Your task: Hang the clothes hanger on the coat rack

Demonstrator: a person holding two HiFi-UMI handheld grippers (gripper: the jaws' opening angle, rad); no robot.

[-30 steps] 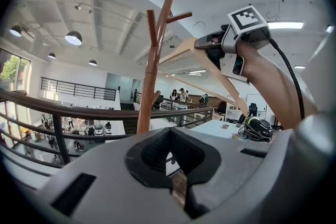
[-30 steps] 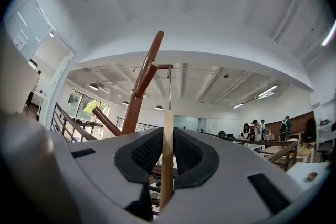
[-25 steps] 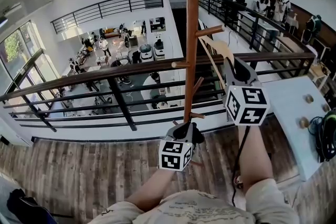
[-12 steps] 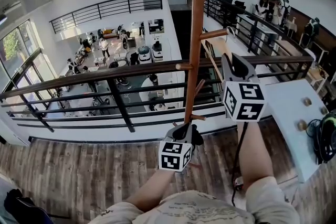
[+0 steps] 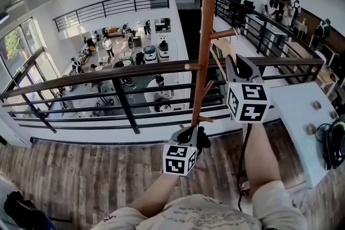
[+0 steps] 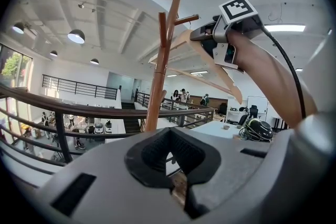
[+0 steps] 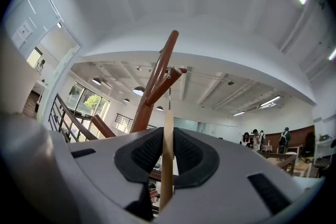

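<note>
The brown wooden coat rack (image 5: 204, 51) stands right in front of me, pegs jutting from its pole. My right gripper (image 5: 237, 62) is raised beside the upper pegs and is shut on the pale wooden hanger (image 5: 222, 54). In the right gripper view the hanger (image 7: 167, 165) runs up between the pads, and its wire hook (image 7: 169, 89) reaches the tip of a peg (image 7: 164, 84); I cannot tell if it rests there. My left gripper (image 5: 193, 131) sits low by the pole, shut with nothing in it. The left gripper view shows the hanger (image 6: 210, 68) next to the rack (image 6: 160, 71).
A black metal railing (image 5: 118, 75) runs just behind the rack, with an open lower floor beyond it. A white table (image 5: 299, 116) stands at the right, with a dark helmet and cables (image 5: 335, 140) on its near end. Wooden floor (image 5: 81, 180) lies underfoot.
My right gripper has carried the hanger a little up and left, closer to the rack's pole. The left gripper has stayed by the lower pole.
</note>
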